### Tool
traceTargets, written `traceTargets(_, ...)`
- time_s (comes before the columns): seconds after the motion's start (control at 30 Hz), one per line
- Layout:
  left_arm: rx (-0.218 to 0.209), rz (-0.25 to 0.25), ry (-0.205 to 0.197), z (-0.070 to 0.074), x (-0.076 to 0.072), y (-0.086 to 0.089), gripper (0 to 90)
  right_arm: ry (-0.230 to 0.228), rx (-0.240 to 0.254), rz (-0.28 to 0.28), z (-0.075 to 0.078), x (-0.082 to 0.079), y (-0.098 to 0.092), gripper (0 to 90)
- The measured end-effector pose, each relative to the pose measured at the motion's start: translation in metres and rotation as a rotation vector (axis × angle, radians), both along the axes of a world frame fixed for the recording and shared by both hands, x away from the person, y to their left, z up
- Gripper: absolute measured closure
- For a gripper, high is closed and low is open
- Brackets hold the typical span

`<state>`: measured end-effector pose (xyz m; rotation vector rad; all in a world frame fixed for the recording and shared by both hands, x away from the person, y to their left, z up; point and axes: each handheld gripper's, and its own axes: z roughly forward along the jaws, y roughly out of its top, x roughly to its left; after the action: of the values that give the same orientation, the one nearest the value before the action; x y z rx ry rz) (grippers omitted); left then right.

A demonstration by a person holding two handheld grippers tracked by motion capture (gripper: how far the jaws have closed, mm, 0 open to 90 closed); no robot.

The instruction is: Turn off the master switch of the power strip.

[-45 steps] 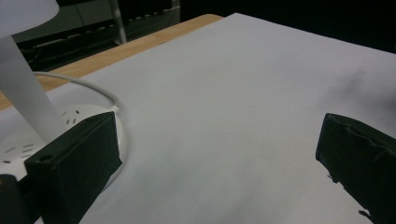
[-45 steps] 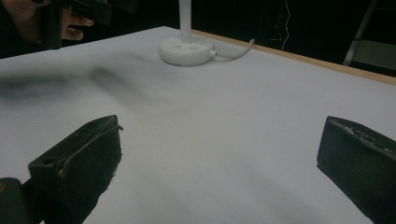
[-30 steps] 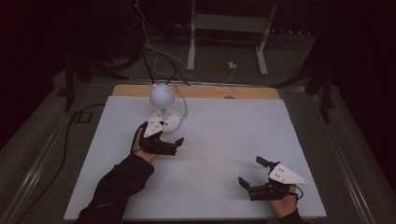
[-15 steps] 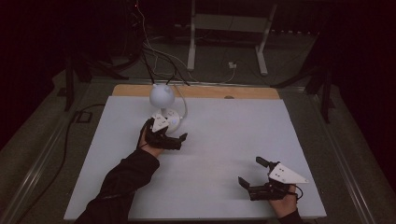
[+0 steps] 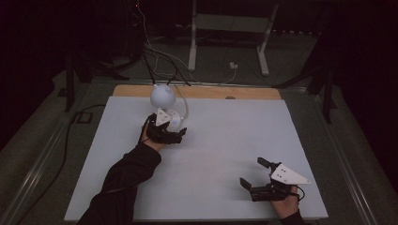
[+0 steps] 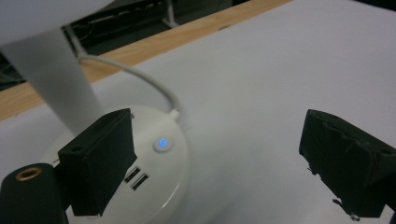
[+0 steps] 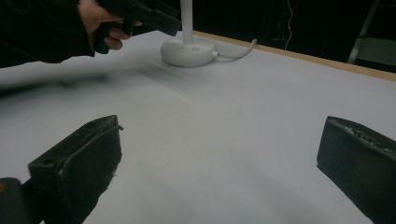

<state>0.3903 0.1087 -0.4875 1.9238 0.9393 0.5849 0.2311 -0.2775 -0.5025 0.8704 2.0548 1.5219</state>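
Left tongs (image 6: pixel 212 154) at lamp base (image 6: pixel 154 163), right tongs (image 7: pixel 219 163) idle.
I had the left closing slightly, still wide, gripping nothing; the right gaped empty over the tabletop (image 5: pixel 225 145).

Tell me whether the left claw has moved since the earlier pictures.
Yes. In the high view the left claw has crept toward the lamp base, closing the gap; its jaws have just been closing, nothing pressed between them.

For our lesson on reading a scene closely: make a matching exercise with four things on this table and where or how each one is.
Things:
1. lamp base
2. button
3. left gripper
4. right gripper

States:
A. glows blue
B. open, apart at the near right of the table
C. round, white, with a cable plugged in
D. open, at the lamp base

Pairs: 1-C, 2-A, 3-D, 4-B
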Motion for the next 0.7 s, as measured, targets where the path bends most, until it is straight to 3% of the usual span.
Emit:
traceTargets(0.07, -0.017, 0.004, 0.013, -0.001, 0.002, 0.001, 11.8, 0.002, 0.000, 0.000, 0.000, 0.000, 0.000, 0.0)
traceTargets(0.23, -0.012, 0.015, 0.025, -0.004, 0.005, 0.002, 18.4, 0.003, 0.004, -0.003, 0.000, 0.000, -0.001, 0.0)
traceTargets(0.47, 0.019, 0.035, 0.012, -0.007, 0.006, -0.001, 47.6, 0.002, 0.002, -0.004, 0.000, 0.000, -0.001, 0.0)
traceTargets(0.57, 0.048, 0.057, 0.021, -0.008, 0.008, -0.003, 56.2, 0.002, 0.003, -0.004, 0.000, 0.000, -0.001, 0.0)
traceTargets(0.7, 0.053, 0.058, 0.046, -0.010, 0.013, -0.004, 65.6, 0.001, 0.003, -0.004, 0.000, 0.000, -0.002, 0.0)
